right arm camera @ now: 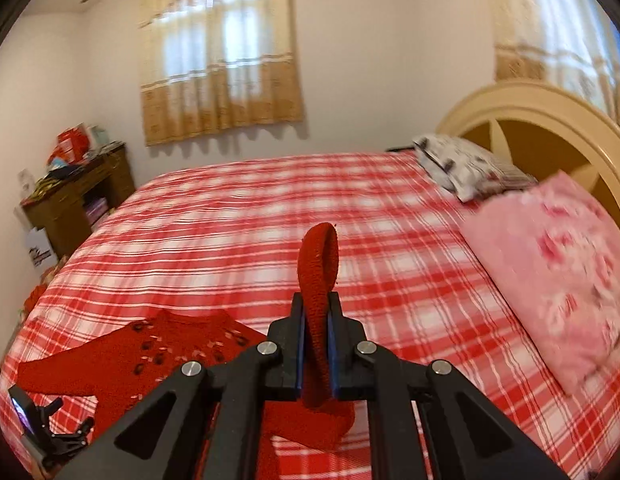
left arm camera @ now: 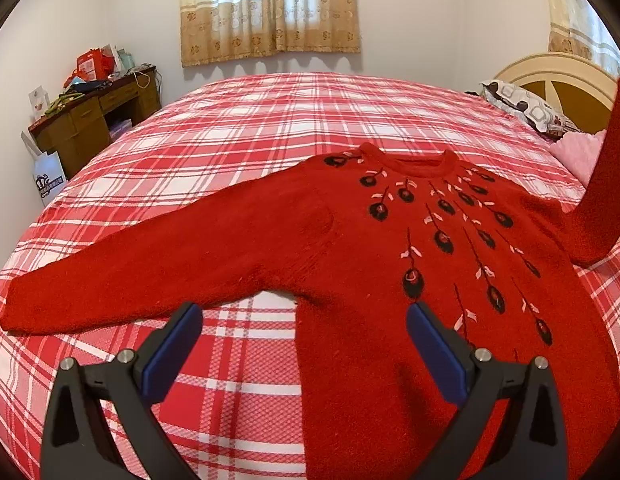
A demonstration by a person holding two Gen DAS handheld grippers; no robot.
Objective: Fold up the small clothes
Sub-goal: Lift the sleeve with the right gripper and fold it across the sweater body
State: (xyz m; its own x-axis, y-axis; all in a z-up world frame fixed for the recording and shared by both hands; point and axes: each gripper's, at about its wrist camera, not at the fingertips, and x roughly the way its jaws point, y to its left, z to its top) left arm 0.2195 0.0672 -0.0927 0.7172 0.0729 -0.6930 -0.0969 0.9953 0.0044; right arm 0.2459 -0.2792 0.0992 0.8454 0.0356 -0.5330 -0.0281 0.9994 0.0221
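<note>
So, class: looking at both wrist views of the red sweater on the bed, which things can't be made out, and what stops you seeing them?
- Red sweater hem: left wrist view, cut off by the bottom edge.
- Lifted sleeve, where it joins the body: right wrist view, hidden behind the right gripper.
- Pink pillow pattern: right wrist view, motion blur.
- Items on the wooden desk: left wrist view, too small.

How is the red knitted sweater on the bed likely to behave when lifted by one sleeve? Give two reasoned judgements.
Probably floppy: the sleeve cuff clamped in the right gripper curls over in a loop, while the red sweater stays draped on the checked bedspread. Probably not slippery: its fuzzy, thick knit looks likely to grip the pads and drag on the bedspread.
</note>
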